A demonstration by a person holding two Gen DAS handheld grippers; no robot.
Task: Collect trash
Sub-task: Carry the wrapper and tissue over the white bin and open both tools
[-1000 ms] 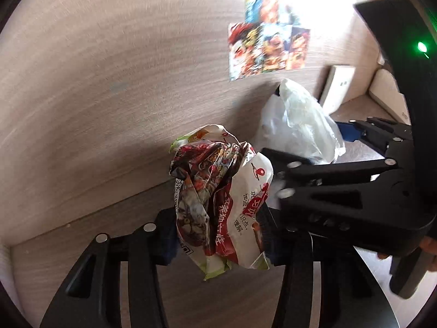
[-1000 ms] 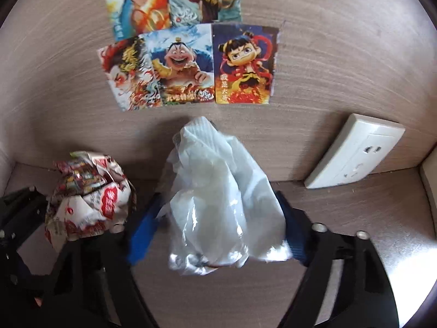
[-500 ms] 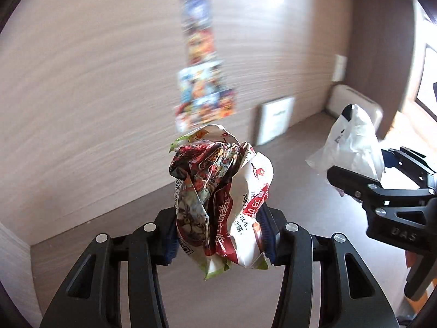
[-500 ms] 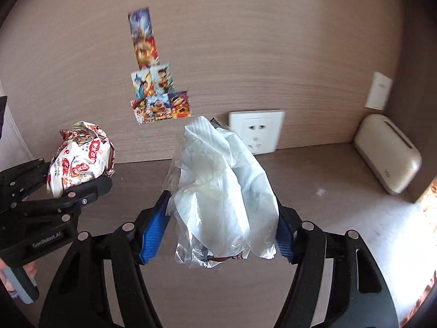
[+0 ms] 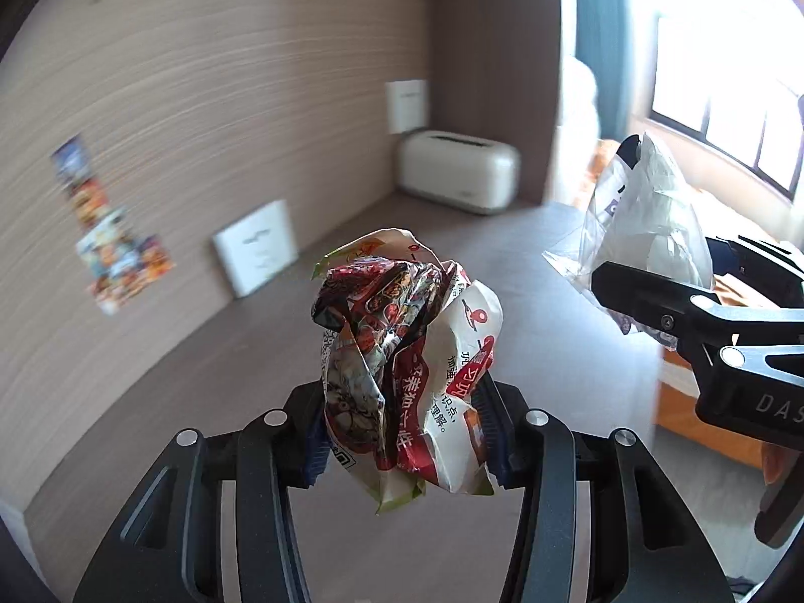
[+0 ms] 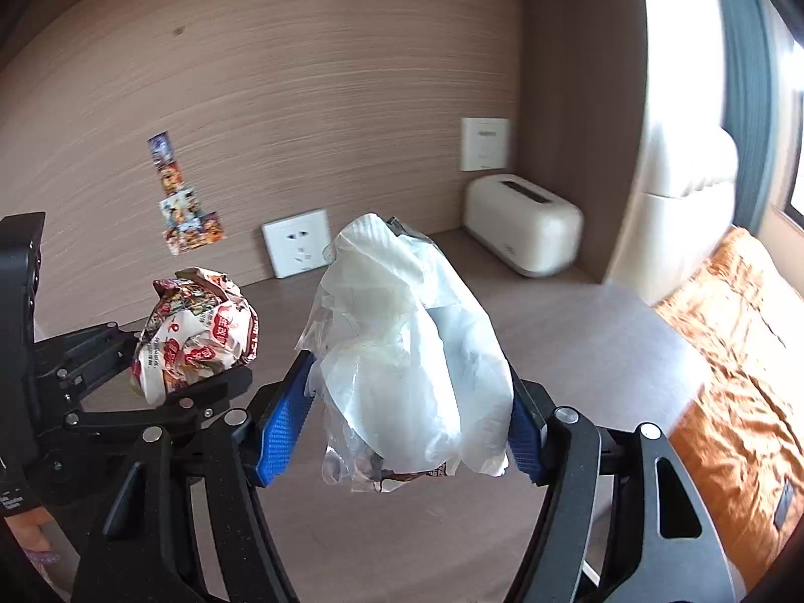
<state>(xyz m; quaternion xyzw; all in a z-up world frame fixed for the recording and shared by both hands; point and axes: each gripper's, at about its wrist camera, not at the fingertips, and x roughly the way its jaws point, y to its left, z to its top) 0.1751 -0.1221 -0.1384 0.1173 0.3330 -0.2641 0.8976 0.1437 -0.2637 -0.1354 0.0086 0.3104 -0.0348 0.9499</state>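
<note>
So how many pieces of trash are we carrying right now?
2. A crumpled red-and-white snack wrapper is clamped in the left gripper; a crumpled clear plastic bag is clamped in the right gripper. Other trash may be out of view.

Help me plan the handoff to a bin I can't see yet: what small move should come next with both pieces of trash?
Probably keep both grips and carry on looking for a bin. The left gripper clamps the crumpled snack wrapper, the right gripper the clear plastic bag, both held above the desk, with no bin in view.

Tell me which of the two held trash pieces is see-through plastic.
The clear plastic bag, clamped in the right gripper. You can see its crumpled contents through it. The other, in the left gripper, is an opaque printed red-and-white snack wrapper.
</note>
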